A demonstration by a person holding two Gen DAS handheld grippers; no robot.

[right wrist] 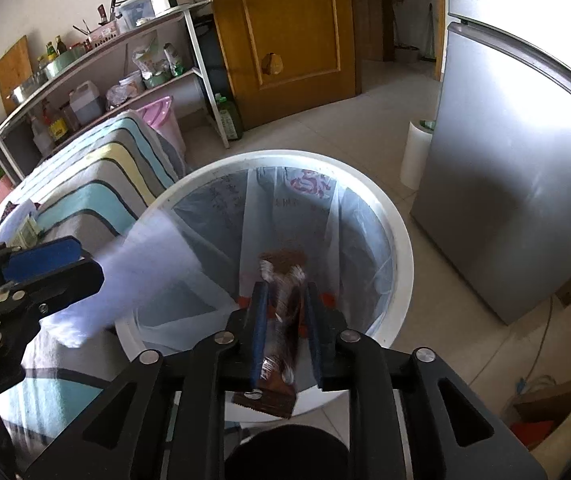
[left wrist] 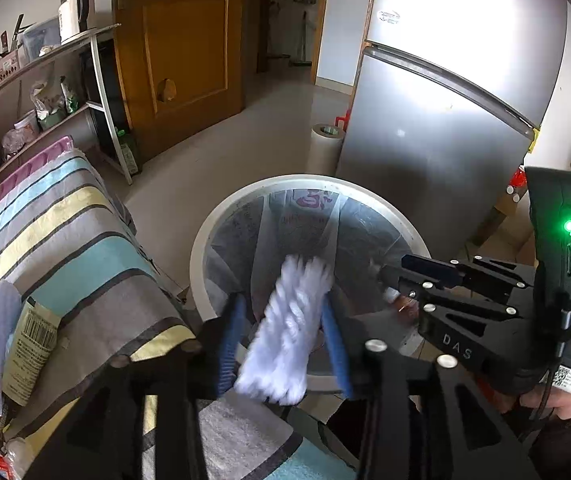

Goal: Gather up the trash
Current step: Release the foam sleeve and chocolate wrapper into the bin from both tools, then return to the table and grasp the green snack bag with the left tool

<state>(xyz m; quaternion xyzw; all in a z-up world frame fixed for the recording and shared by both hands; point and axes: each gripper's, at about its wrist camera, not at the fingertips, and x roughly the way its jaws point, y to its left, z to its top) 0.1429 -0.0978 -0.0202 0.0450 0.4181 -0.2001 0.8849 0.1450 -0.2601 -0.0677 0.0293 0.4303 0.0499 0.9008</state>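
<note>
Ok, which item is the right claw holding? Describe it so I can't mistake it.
Find the round white bin beside the silver fridge. Over its bagged opening, the right claw brackets a brown crinkled wrapper, dark and glossy, unlike the white tissue at the left claw.

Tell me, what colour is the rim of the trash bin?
White rim, clearest in the right wrist view.

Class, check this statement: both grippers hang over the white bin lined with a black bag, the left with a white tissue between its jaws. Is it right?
Not quite. The bag lining the bin is clear, not black, as the right wrist view shows. The rest stands: both grippers hang over it, the left gripper with the white tissue.
</note>
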